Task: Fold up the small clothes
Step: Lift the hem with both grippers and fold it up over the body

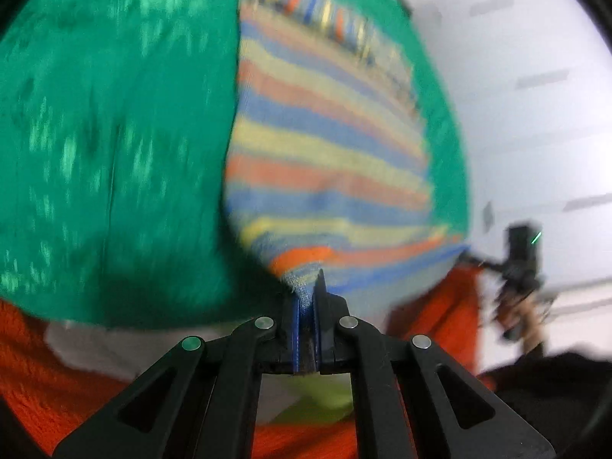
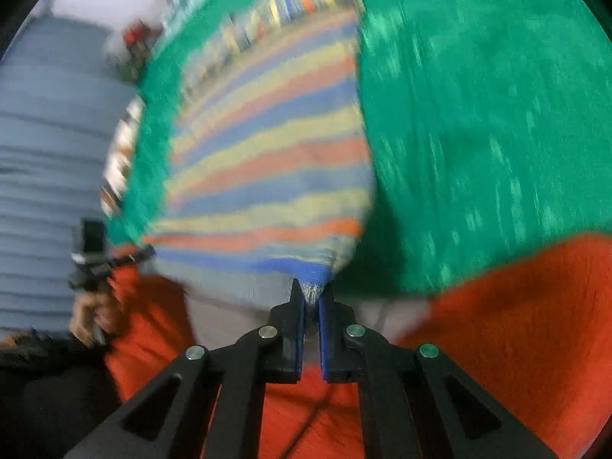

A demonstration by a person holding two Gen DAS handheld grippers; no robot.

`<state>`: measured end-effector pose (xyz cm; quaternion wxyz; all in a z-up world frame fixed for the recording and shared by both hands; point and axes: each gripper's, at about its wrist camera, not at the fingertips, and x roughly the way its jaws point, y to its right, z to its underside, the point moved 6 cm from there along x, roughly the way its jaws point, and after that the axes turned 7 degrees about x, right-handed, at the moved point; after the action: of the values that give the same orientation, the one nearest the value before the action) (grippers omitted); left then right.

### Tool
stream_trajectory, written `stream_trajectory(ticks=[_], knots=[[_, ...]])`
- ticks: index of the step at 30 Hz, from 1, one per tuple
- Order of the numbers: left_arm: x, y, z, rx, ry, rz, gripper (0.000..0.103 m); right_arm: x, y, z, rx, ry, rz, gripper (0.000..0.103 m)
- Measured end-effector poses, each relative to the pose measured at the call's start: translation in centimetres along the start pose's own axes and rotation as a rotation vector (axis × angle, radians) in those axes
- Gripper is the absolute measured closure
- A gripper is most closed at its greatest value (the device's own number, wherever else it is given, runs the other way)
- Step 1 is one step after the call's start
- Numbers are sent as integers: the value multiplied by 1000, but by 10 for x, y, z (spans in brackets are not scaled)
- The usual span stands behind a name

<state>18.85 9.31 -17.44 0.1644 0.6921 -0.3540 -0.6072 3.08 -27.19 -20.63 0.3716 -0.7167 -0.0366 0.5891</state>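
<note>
Left wrist view: left gripper (image 1: 308,298) at lower centre pinches a corner of the striped garment (image 1: 321,145), which spreads up the centre over a green cloth (image 1: 114,134).
Right wrist view: right gripper (image 2: 311,300) at lower centre pinches another corner of the striped garment (image 2: 267,153); orange fabric (image 2: 516,325) lies lower right
</note>
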Motion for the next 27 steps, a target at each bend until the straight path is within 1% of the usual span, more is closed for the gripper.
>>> stream_trajectory(ticks=[2,4,5,6,7,8,11,14,16,19,22,27], knots=[[-14,4,-37,-49,94,79,100,-11,-10,-29,31,63,-90,97],[-22,7,-77,-82,171,123,100,-18,-19,-66,65,130,-164,97],[-23,7,-105,-84,211,134,100,-20,-22,-86,79,161,-194,97],[-22,6,-119,-80,229,128,100,-22,-26,-114,89,202,-225,97],[-21,2,-145,-82,249,115,100,-22,-29,-134,95,229,-243,97],[-16,-3,-168,-94,258,121,100,-22,-31,-153,103,255,-256,97],[4,-25,-228,-151,264,126,100,-8,-33,-230,167,316,-293,97],[31,-42,-276,-192,262,94,100,10,-24,-288,220,326,-281,97],[44,-51,-300,-219,256,81,100,23,-18,-313,252,319,-261,97],[61,-56,-317,-219,240,60,100,44,-9,-340,290,293,-252,97],[74,-66,-332,-218,225,41,100,60,-1,-358,329,272,-269,97],[86,-78,-353,-250,223,31,98,74,13,-380,388,263,-305,97]])
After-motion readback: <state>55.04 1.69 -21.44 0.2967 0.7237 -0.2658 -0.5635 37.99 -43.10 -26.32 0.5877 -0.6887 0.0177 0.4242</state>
